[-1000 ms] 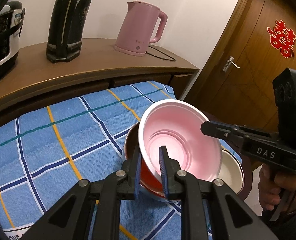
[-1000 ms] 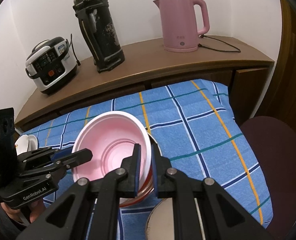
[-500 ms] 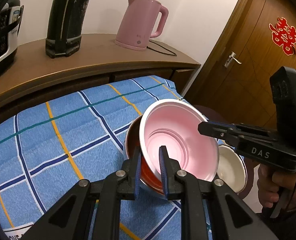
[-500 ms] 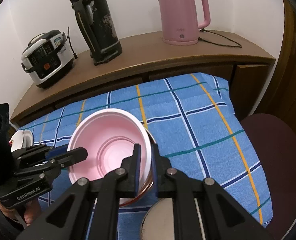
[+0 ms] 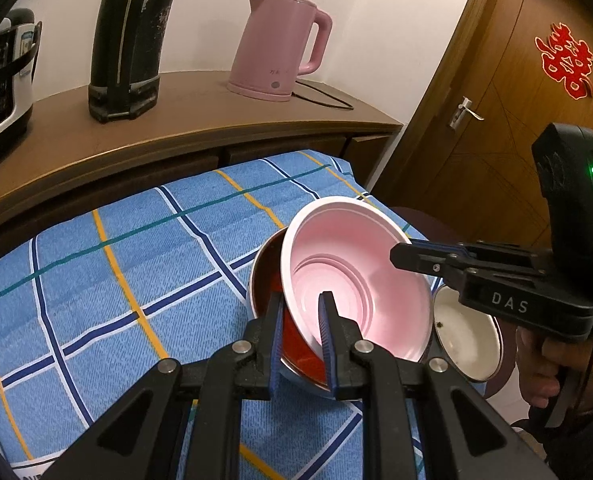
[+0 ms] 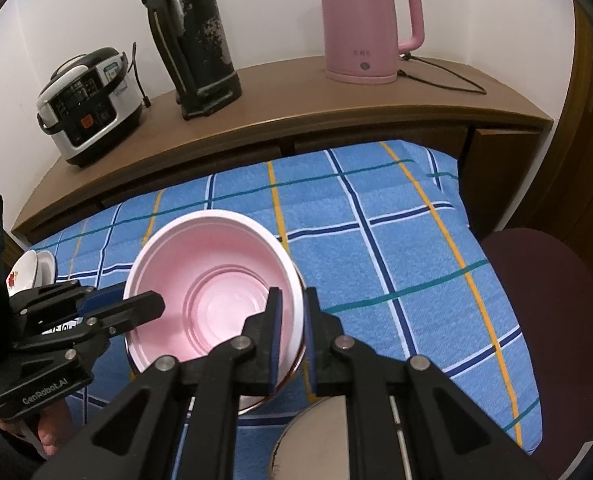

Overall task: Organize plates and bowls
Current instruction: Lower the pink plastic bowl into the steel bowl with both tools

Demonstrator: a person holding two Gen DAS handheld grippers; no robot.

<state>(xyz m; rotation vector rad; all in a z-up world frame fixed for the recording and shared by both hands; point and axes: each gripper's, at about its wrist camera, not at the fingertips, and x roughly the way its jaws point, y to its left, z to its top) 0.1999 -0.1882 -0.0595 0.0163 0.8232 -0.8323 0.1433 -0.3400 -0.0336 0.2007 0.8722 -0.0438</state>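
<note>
Gripping pink bowl (image 5: 356, 276) rim: left tool (image 5: 301, 320), right tool (image 6: 291, 320).

The pink bowl (image 6: 212, 284) appeared to be smooth, faintly glossy plastic nested in a shiny metal-rimmed red bowl (image 5: 292, 336), both upon a coarse woven checked cloth (image 6: 376, 240) before a matt wooden sideboard (image 6: 296, 104).

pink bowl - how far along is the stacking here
Done: nothing is clearly finished yet.
In hand: the pink bowl is clamped at opposite rims by the left gripper and the right gripper, tilted into the red bowl.
Left: seating it level; the white bowl beside them sits unstacked.
</note>
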